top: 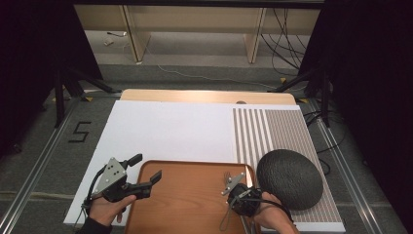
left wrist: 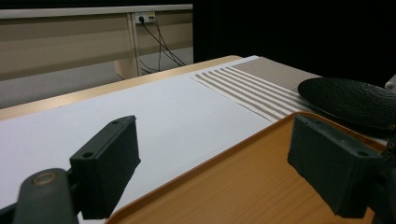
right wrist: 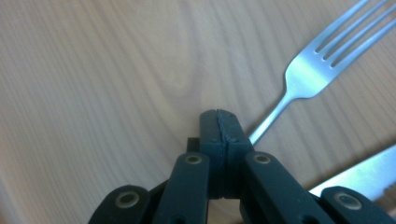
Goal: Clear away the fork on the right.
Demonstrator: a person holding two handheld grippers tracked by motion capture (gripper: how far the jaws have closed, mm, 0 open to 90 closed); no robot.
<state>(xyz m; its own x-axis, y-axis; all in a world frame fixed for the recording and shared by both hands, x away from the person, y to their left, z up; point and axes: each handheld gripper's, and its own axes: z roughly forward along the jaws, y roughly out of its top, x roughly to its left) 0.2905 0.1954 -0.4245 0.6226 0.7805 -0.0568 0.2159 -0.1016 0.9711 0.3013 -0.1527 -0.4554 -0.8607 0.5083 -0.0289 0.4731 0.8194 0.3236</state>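
Dark curtains and loose cables frame a white-covered worktop (top: 165,131), where a wooden tray (top: 190,195) sits at my near edge beside a striped mat (top: 272,129) carrying a black plate (top: 289,178). My left tool (top: 144,169) hovers over the tray's left rim, jaws spread wide and empty, apparently kept clear while the other hand works. My right tool (right wrist: 219,128) points down at the tray's right side, jaws pressed together; they seem to pinch the handle of a fork (right wrist: 308,70), though the handle vanishes behind them and I cannot be sure of the grip. That fork lies flat on the tray, long axis running away from me in the high view, tines toward the far edge. A serrated knife blade (right wrist: 359,175) rests just beside it, likely laid alongside as a setting.
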